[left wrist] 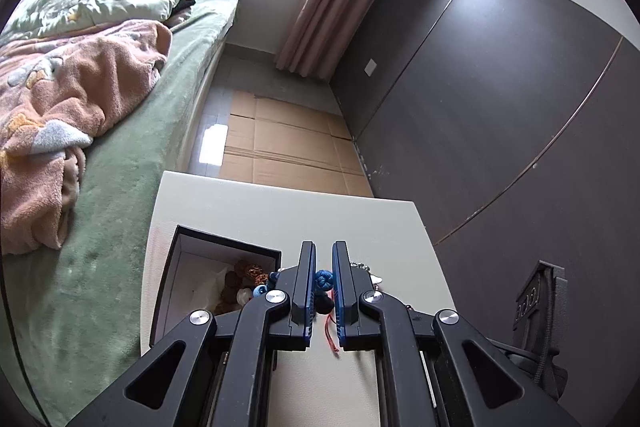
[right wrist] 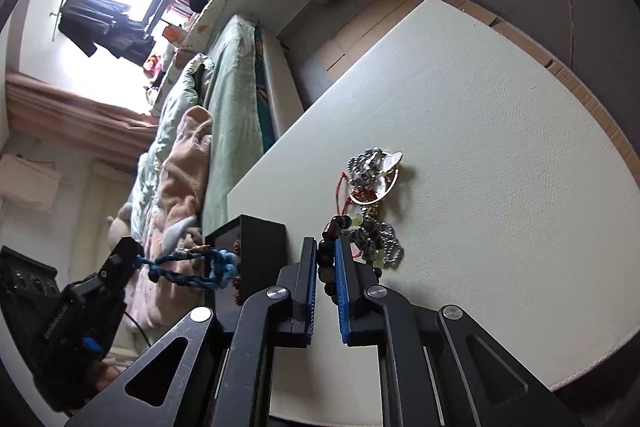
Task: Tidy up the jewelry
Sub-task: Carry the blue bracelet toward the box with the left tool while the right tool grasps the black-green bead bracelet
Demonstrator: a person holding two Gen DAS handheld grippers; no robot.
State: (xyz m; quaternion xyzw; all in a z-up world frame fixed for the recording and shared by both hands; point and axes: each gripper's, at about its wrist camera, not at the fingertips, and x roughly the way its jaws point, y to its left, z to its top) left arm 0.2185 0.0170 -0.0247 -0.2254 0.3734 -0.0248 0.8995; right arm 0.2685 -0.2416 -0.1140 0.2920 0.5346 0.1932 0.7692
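The table (right wrist: 480,115) has a matt, pebbled, leather-like top. On it beside the box (left wrist: 224,251), matt black outside and pale inside, lie glossy beads (right wrist: 326,259), shiny silver chain (right wrist: 384,243) and braided blue cord (right wrist: 188,267). The bed's blanket (left wrist: 60,87) is fleecy.

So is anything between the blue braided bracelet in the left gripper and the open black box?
Nothing visible. The left gripper holds the blue braided bracelet right beside the black box, whose top is open; beads already lie inside, with bare floor left.

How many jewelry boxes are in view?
1. The black box stands open at the white table's left edge beside the bed, with beaded pieces inside; it also shows in the right wrist view. Others may be hidden.
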